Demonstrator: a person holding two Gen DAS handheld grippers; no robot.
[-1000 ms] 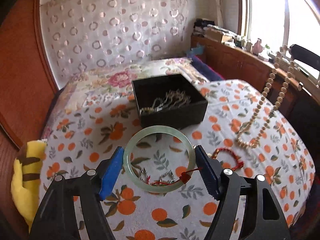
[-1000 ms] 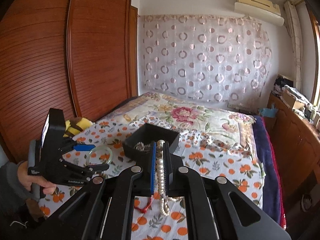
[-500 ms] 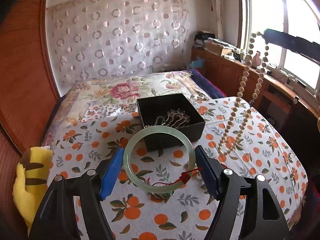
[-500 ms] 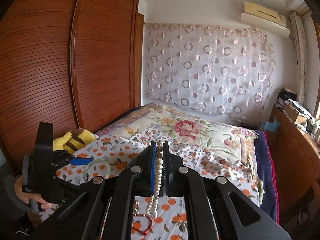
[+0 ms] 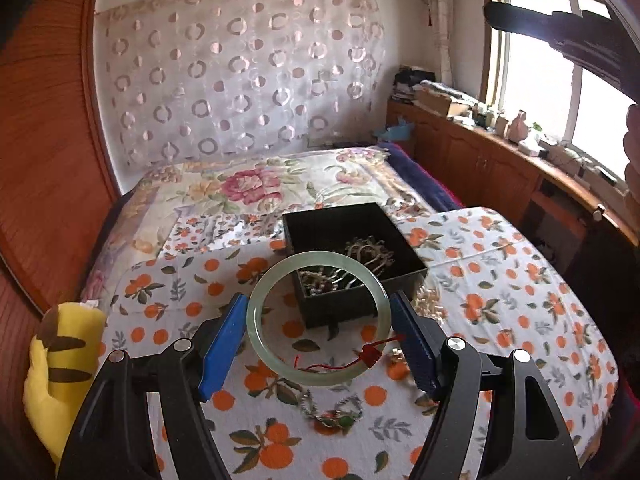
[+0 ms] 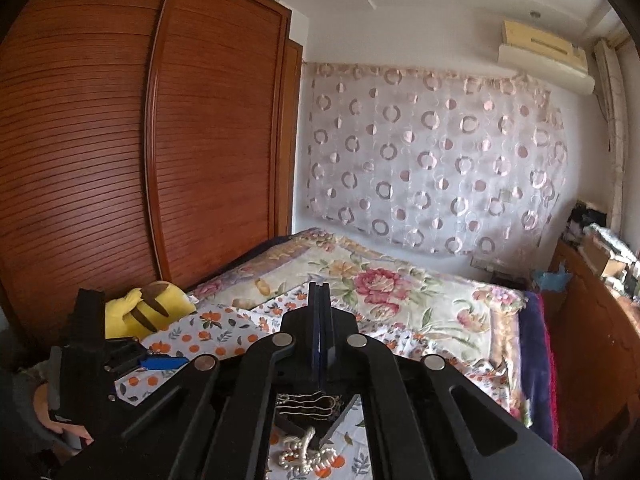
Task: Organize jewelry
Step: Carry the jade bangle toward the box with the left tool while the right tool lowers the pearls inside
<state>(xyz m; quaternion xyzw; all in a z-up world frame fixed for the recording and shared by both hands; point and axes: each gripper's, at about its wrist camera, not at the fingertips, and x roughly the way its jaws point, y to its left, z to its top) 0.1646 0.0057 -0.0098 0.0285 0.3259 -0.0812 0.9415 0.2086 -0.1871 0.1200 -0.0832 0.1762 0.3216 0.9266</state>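
My left gripper (image 5: 318, 322) is shut on a pale green jade bangle (image 5: 256, 300) with a red string tag, held above the orange-print cloth just in front of the black jewelry box (image 5: 336, 312). The box holds silver chains (image 5: 366, 250). My right gripper (image 6: 319, 300) is shut with nothing between its fingers, raised high; it shows as a dark shape (image 5: 560, 40) at the upper right of the left wrist view. The pearl necklace (image 5: 430, 304) lies heaped on the cloth by the box's right front corner, and also shows under the right gripper (image 6: 304, 450).
A green-stone silver bracelet (image 5: 330, 414) and a small ornament (image 5: 396, 358) lie on the cloth under the left gripper. A yellow plush toy (image 5: 60, 368) sits at the bed's left edge. A wooden wardrobe (image 6: 140, 140) stands left; a wooden sideboard (image 5: 500, 168) lines the right.
The right gripper lifted the pearl necklace high, then let it go; it now lies beside the box and the fingers are closed empty. The left gripper carried the bangle up toward the box.
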